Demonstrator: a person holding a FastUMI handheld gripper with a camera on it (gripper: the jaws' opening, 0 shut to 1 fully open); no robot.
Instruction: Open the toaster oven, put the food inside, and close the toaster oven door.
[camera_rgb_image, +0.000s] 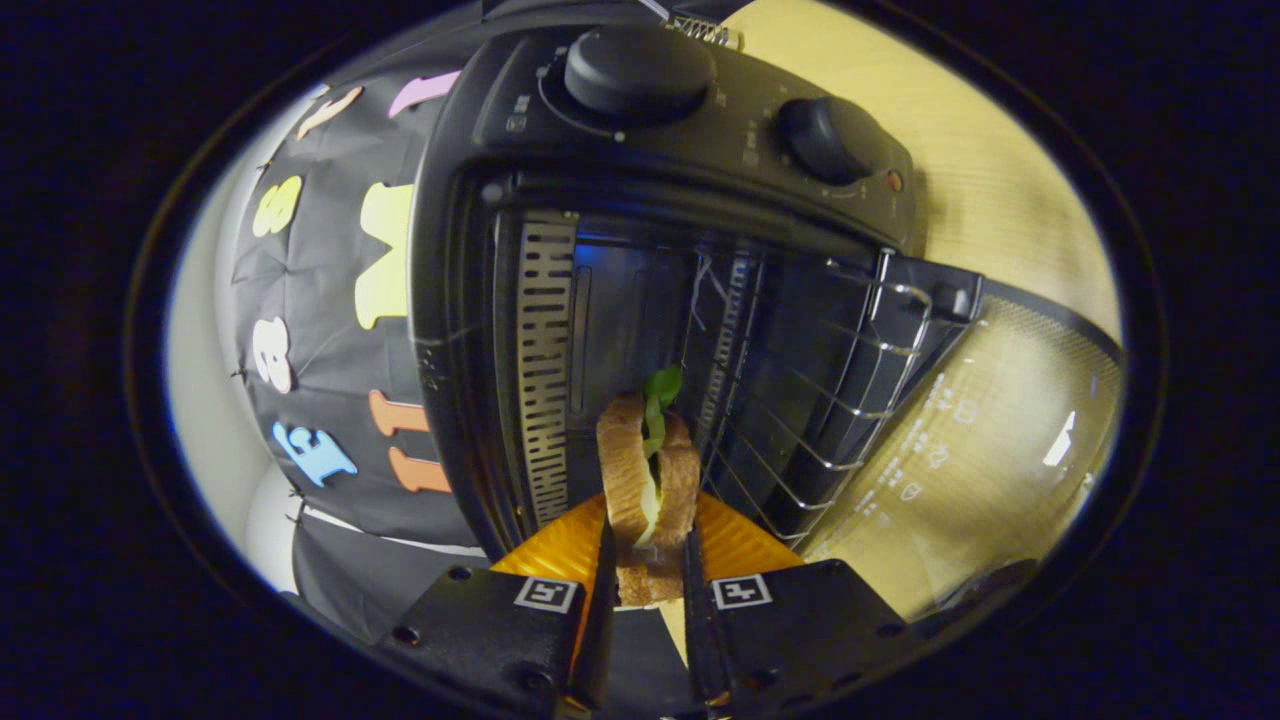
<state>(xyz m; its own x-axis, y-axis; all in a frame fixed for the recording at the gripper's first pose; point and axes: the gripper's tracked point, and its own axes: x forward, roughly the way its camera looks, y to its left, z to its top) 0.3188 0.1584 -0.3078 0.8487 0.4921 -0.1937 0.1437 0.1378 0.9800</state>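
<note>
Gripper (648, 565) clenched on one sandwich (648, 480) — both fingers pressing its bread sides, held at the mouth of the toaster oven (640, 300). Door (980, 420) already open, lying right. Step: loading food. Next — carry it further in onto the wire rack (830, 400), release. Far: 2 knobs (640, 70).
</note>
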